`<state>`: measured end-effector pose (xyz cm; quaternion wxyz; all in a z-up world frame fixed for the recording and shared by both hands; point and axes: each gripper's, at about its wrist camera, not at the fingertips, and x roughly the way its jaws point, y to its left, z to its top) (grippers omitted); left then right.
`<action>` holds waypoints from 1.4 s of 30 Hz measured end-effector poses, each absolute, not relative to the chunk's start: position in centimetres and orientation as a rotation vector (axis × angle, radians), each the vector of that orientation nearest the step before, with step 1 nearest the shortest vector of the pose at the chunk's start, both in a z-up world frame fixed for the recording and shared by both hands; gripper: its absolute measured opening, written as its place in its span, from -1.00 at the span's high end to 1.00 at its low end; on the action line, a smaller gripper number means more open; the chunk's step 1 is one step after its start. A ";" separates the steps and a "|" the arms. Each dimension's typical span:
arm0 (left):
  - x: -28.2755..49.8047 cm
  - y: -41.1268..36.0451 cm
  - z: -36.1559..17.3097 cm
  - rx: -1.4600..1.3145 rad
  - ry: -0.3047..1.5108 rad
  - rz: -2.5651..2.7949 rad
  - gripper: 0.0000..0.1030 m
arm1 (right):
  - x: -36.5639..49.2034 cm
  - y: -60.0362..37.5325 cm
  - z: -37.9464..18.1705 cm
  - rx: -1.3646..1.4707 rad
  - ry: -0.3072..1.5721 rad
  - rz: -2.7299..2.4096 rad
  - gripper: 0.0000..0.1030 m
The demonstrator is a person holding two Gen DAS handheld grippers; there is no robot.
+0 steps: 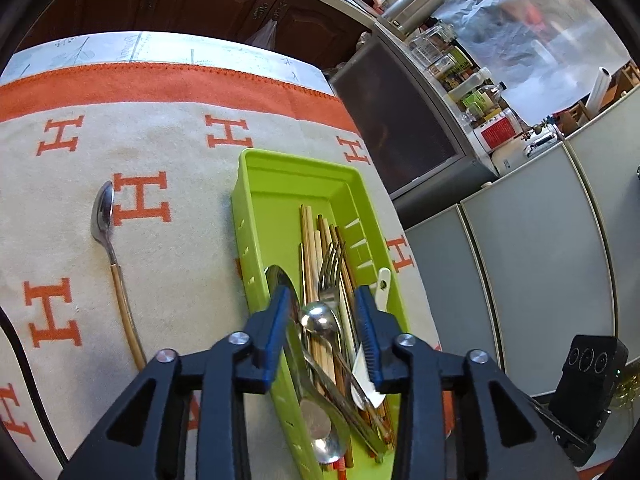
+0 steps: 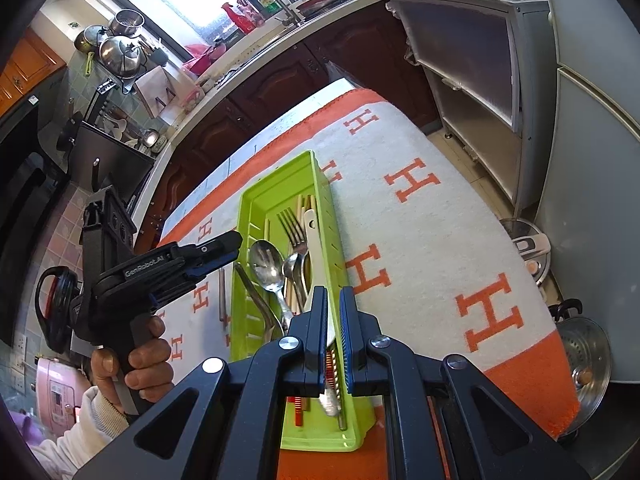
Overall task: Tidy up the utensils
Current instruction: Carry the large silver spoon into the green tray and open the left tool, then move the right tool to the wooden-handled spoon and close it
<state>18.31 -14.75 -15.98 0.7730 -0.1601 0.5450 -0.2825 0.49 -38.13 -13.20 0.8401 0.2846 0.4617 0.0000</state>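
Two grippers at one green tray [image 1: 256, 168], set lengthwise on a white cloth [image 1: 168, 152] with an orange border and orange H letters.

Left gripper [image 1: 322, 294]: jaws apart, hovering over the near half of the tray, pointing down into it. Nothing pinched between the blue pads [image 1: 280, 320]. Seen from the right wrist, hanging at the tray's left rim with a person's hand [image 2: 132, 356] wrapped round the grip.

Below and between those open fingers: a small steel spoon [image 1: 320, 318], bowl up, lying loose on the pile. Just beyond the fingertips, forks [image 1: 332, 264] with tines pointing to the far end. Underneath, a bundle of wooden chopsticks [image 1: 308, 232] running along the tray. Against the right wall, a white utensil [image 1: 382, 284] with a hole in its handle. Beside the left finger, a large spoon bowl [image 1: 280, 280], partly hidden.

Right gripper [image 2: 333, 292]: jaws brought almost together, straddling the tray's right wall near its close end, the slotted green plastic caught in the narrow gap.

Outside the tray, well to its left on the cloth: one more spoon [image 1: 105, 216] with a steel bowl and pale gold handle, parallel to the tray, untouched by either tool.
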 end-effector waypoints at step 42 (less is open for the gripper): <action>16.1 7.8 -11.8 -0.196 1.073 0.001 -0.45 | 22.9 -15.0 -16.5 0.289 1.260 0.298 0.75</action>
